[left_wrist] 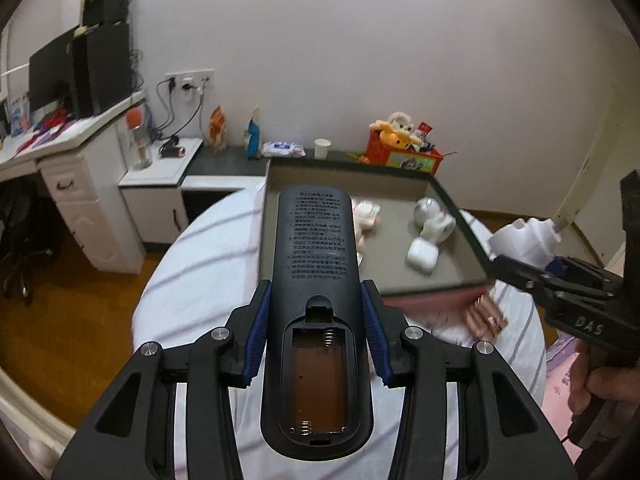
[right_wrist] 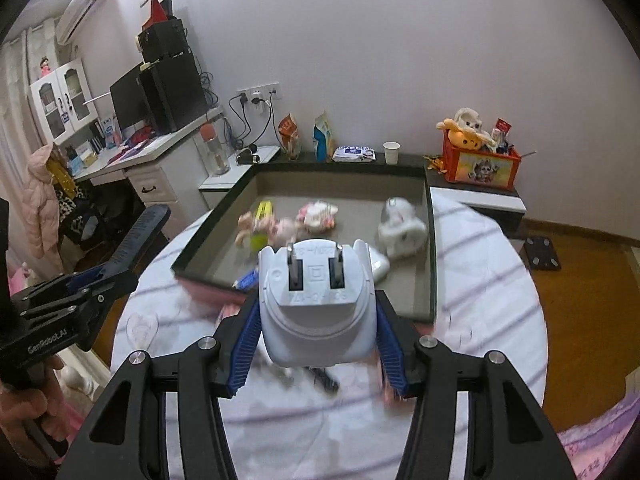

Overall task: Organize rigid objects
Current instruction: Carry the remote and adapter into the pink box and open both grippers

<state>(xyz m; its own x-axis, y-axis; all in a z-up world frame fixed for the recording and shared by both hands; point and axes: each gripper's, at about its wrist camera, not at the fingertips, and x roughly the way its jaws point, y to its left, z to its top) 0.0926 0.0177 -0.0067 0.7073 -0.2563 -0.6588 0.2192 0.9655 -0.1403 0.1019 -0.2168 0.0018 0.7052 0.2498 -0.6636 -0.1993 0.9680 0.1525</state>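
Bedroom, striped bed (left_wrist: 192, 280) | tray (right_wrist: 428, 240) ahead | left gripper (left_wrist: 316, 320) jaws clamped on remote (left_wrist: 314, 272) | right gripper (right_wrist: 316, 320) jaws clamped on plug (right_wrist: 316, 304) | step: carrying both, short of tray | next: reach over tray rim, release in bare spots.

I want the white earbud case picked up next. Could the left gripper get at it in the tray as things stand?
Probably not yet. The left gripper is shut on the remote, so its jaws are occupied. The earbud case itself lies uncovered in the tray, beside the white figurine.
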